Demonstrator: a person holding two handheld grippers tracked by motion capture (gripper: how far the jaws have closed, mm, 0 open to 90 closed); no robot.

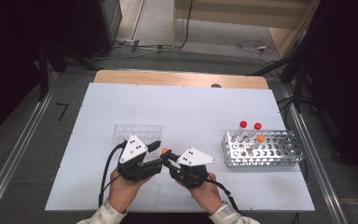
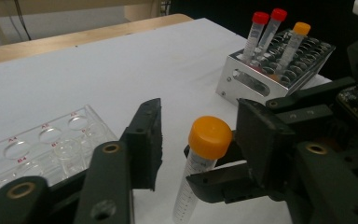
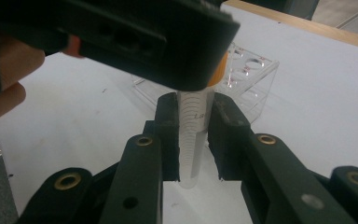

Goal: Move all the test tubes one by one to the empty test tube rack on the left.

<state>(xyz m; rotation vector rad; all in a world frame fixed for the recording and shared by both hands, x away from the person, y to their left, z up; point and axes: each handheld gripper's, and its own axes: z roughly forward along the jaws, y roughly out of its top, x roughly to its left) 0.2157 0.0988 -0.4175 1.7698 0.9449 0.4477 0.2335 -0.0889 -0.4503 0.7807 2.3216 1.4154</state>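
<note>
Fingers (image 3: 170, 140) of the right gripper (image 3: 193, 140) are pressed on either side of a clear graduated tube (image 3: 193, 140), gripping its body below the orange cap (image 2: 209, 135); in the right gripper view the tube stands upright between the two black pads, its tapered tip hanging free above the white worktop (image 1: 191, 112). Around the cap sit the fingers (image 2: 144, 140) of the left gripper (image 2: 200, 140), one on each side and only partly spread; in the left gripper view a gap shows between the cap and the nearer pad, so they bracket the cap without clearly pressing it. From above, both grippers meet near the front edge of the worktop, just in front of the person, with the left gripper (image 1: 137, 161) and the right gripper (image 1: 189, 165) angled toward each other and the orange cap (image 1: 165, 151) showing between their tips. Each hand (image 1: 121, 186) wraps the back of its tool, and cables trail toward the sleeves. Just beyond the left gripper lies a clear well plate (image 1: 137, 133), flat on the worktop. Farther to the right stands a metal tube rack (image 1: 261, 149) holding three capped tubes, two with red caps (image 1: 243, 124) and one with an orange cap (image 1: 260, 138), all leaning slightly in their holes.
</note>
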